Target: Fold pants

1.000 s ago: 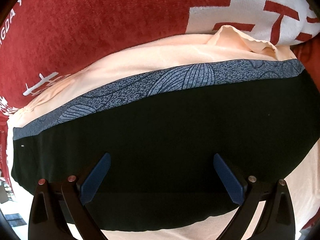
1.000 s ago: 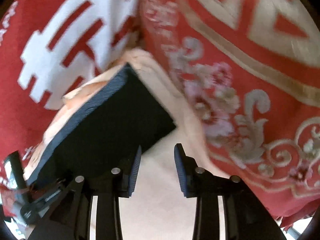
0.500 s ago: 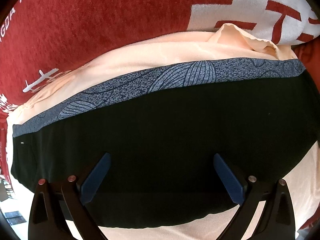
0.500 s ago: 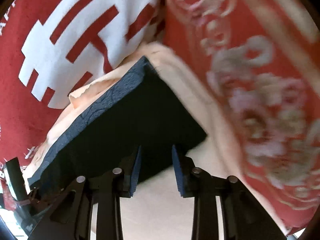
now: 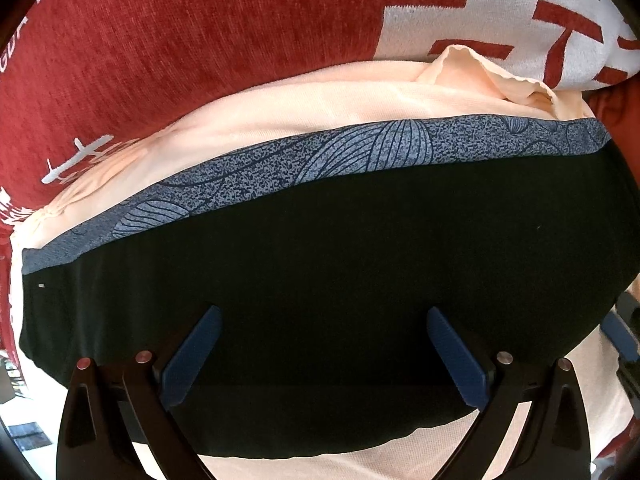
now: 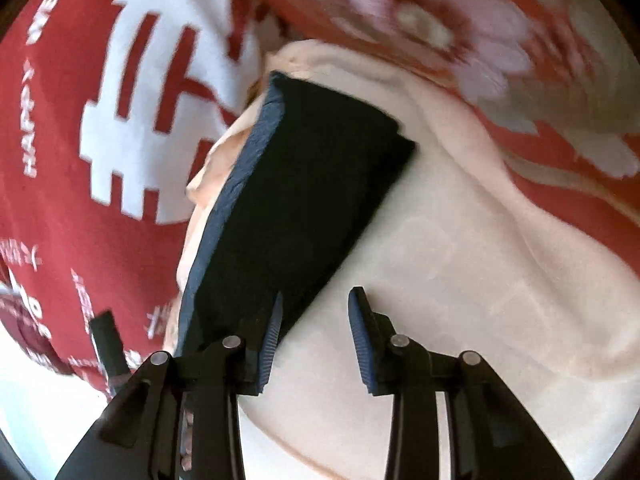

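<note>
Here you have one pair of black pants (image 5: 320, 280), already folded to a flat rectangle with its grey band (image 5: 304, 160) along the far edge, lying on one peach cloth (image 6: 460, 280) over the red spread (image 5: 180, 40). Your left gripper (image 5: 320, 354) hangs spread wide above the pants, empty. Your right gripper (image 6: 314, 334) stands narrowly parted beside their near corner, empty too. The fold looks nearly done, I judge; next, you'd likely catch that corner or press it flat, without dragging the cloth beneath.
</note>
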The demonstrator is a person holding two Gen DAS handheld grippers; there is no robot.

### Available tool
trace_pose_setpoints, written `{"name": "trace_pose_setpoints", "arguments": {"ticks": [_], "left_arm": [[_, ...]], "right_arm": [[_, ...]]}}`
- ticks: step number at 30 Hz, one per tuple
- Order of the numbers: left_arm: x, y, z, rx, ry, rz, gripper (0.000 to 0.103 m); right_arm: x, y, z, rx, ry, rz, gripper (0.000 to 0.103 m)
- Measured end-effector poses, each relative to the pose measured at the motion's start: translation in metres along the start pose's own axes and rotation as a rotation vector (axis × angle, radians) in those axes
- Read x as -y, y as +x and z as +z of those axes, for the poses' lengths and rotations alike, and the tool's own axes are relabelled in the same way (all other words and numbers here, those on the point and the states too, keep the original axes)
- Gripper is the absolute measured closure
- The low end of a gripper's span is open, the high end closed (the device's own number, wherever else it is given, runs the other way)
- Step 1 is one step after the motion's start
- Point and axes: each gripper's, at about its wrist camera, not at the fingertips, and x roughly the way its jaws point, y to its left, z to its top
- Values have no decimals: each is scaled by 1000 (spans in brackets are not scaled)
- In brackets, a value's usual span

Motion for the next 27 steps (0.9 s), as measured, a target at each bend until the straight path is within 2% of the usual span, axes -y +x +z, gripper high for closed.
{"name": "trace_pose_setpoints", "arguments": {"ticks": [8,10,13,14,15,16,19,23,27], "left_arm": [[-1,5,0,4,7,2,0],[0,6,1,4,8,-1,0],[-2,5,4,1,18,-10,0],[-5,1,6,15,13,-1,3],[-8,-4,7,39,4,12,21],[-10,-8,8,54,2,13,32],[-15,-14,9,61,5,-35,32],[4,-2,2,46,74,-107,32],[21,3,-5,107,135,-65,32]], "right_arm": [[-6,7,17,105,-24,45,65],[-11,16,23,132,-33,63,61],[-21,28,32,154,-26,68,60],[-23,29,34,146,-17,60,60],[-26,32,37,127,-12,29,63],[-31,32,39,105,-20,-38,79],[-44,24,41,88,-60,-43,86],[-71,4,34,105,-154,1,88],[-101,-6,22,109,-255,5,88]]}}
